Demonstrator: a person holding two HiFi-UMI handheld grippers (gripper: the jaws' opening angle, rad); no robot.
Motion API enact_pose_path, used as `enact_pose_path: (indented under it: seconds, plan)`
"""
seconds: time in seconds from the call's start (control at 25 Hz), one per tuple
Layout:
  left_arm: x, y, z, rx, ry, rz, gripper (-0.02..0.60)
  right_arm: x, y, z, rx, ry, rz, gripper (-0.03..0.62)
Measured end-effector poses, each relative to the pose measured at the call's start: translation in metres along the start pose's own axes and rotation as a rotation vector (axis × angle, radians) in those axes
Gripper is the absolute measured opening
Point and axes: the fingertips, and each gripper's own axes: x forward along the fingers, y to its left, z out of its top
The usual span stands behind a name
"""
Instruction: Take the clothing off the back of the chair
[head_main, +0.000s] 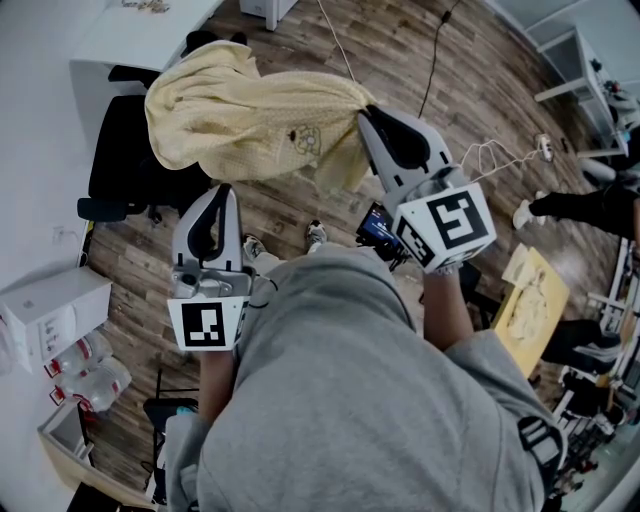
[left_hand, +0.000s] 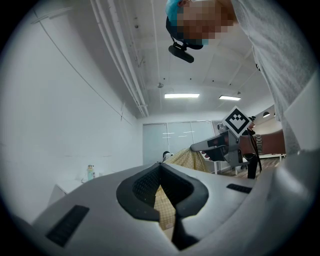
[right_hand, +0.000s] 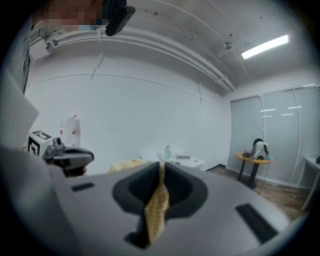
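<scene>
Pale yellow waffle-knit garment (head_main: 240, 115) is hanging stretched between both sets of fingers, bunching out beyond the tips. Left gripper (head_main: 222, 192) fingers are clenching a checked fold of its lower edge. Right gripper (head_main: 370, 112) fingers are pinching a thin strip at its other end. Black chair (head_main: 120, 160) is sitting beyond the left fingers, under the cloth; contact unclear.

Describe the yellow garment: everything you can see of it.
The garment is pale yellow, of a soft waffle-checked cloth, with a small dark emblem near its middle. It hangs bunched and draped, stretched between the left tool and the right tool, each shut on a pinch of its fabric, above the wood floor. Whether it touches the black chair is unclear.
</scene>
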Motion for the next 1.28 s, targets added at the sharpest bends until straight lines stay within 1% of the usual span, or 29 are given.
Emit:
enact_pose_path:
  seconds: [0.48,1.0,1.28]
  plan:
    - [0.005,-0.010,-0.001,0.000,0.009,-0.014,0.034,-0.009,-0.013,-0.005,0.009,0.005,-0.024,0.047]
    - [0.020,-0.019,-0.003,-0.002,0.012,-0.048,0.034,-0.016,-0.031,-0.011,0.019,0.017,-0.060,0.046]
    - [0.029,-0.031,-0.004,-0.005,0.013,-0.075,0.034,-0.026,-0.044,-0.014,0.027,0.021,-0.085,0.046]
